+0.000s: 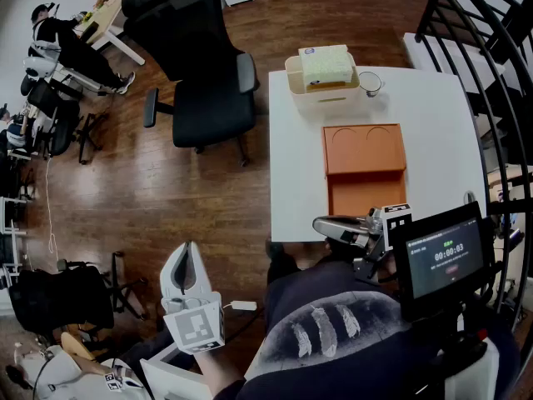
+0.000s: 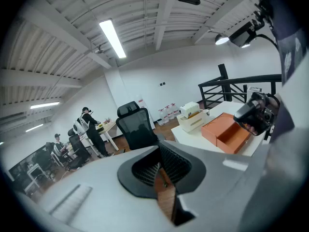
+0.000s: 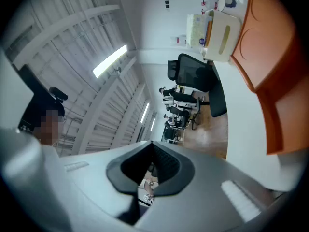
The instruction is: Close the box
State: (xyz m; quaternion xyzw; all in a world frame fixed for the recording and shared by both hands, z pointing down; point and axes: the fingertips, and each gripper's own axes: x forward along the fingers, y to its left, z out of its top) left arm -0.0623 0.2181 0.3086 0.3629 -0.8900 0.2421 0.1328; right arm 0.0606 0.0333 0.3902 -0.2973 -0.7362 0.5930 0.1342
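Box [image 1: 364, 169] open at right centre of frame on white surface [image 1: 291, 157], hollow inside showing at its near end, cream bin [image 1: 321, 90] just beyond its far end. Right gripper [image 1: 323, 224] at the surface's near edge, near the box, fingers clenched on nothing. Left gripper [image 1: 186, 253] lower left, over wood floor [image 1: 166, 190], well apart from the surface, fingers likewise pressed together, empty.

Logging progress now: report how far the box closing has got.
Done: nothing; the orange box lies open on the white table, lid flat behind it. In hand: nothing; the right gripper is shut and empty by the table's near edge, the left gripper shut, low off the table. Left: fold the lid over.
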